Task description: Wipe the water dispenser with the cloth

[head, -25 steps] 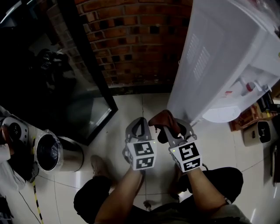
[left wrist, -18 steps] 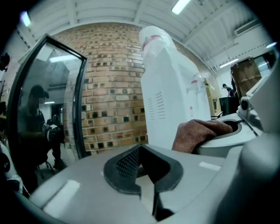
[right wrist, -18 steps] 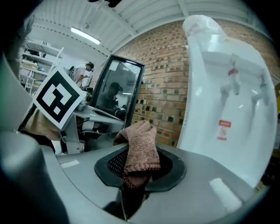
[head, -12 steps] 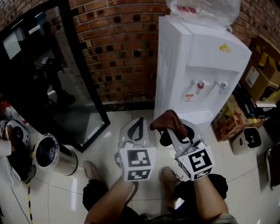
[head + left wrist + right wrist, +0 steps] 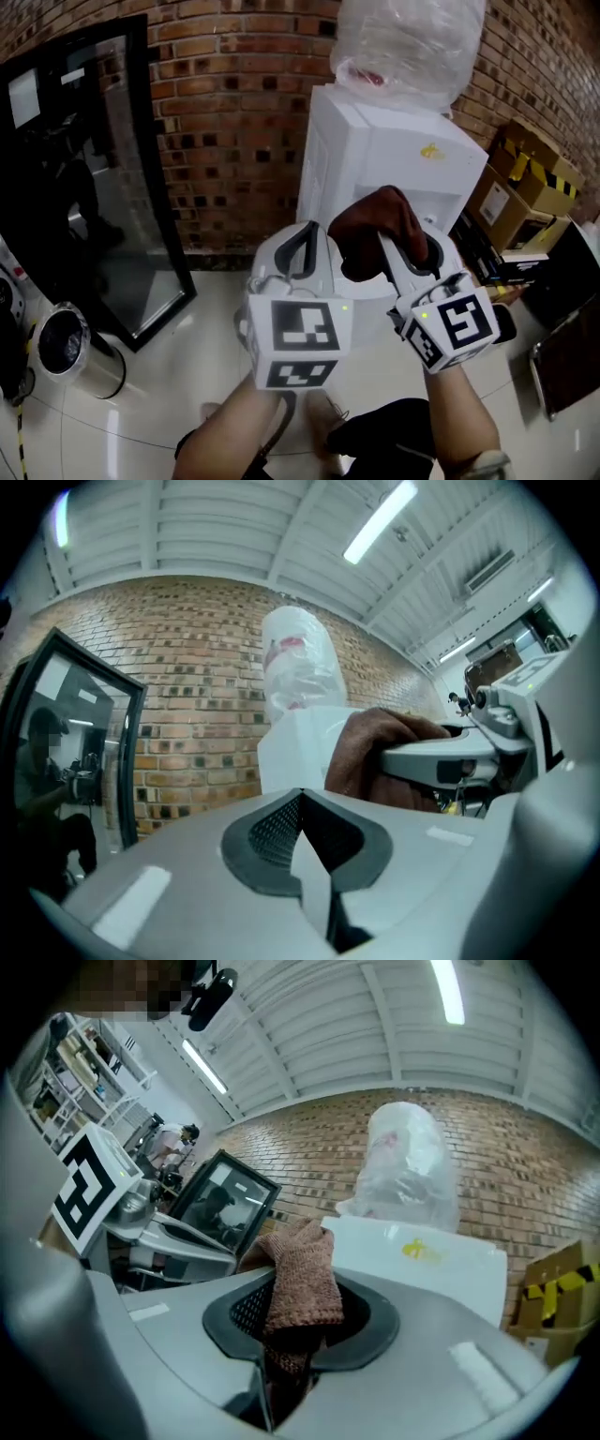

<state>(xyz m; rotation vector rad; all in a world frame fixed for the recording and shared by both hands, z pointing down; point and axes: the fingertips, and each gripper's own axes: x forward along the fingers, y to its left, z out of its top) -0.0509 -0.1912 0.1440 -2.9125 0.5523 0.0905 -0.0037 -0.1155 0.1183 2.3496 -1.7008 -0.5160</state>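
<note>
The right hand-held gripper (image 5: 298,1314) is seen with its jaws partly closed and pressed onto a reddish-brown cloth (image 5: 302,1274). The cloth is pinched between the pads, and its loose end is bunched up above and ahead of the jaw tips. Just to the left of it, close alongside, the left hand-held gripper (image 5: 300,841) is held with its jaws brought together; nothing is gripped between them. Both tools are pointed roughly level and are held up in front of the person.

Directly ahead of the two tools, near but not shown touching, a white water dispenser (image 5: 375,141) is stood on the floor. On top of it, above the jaw tips, a bottle wrapped in clear plastic (image 5: 403,42) is seated. A brick wall (image 5: 225,112) is seen behind the dispenser. Off to the left of the left tool, a black glass-fronted cabinet (image 5: 84,169) is placed against that wall, and a round metal bin (image 5: 66,347) is set on the pale tiled floor (image 5: 187,366) below it. To the right of the right tool, cardboard boxes (image 5: 525,178) are stacked beside the dispenser.
</note>
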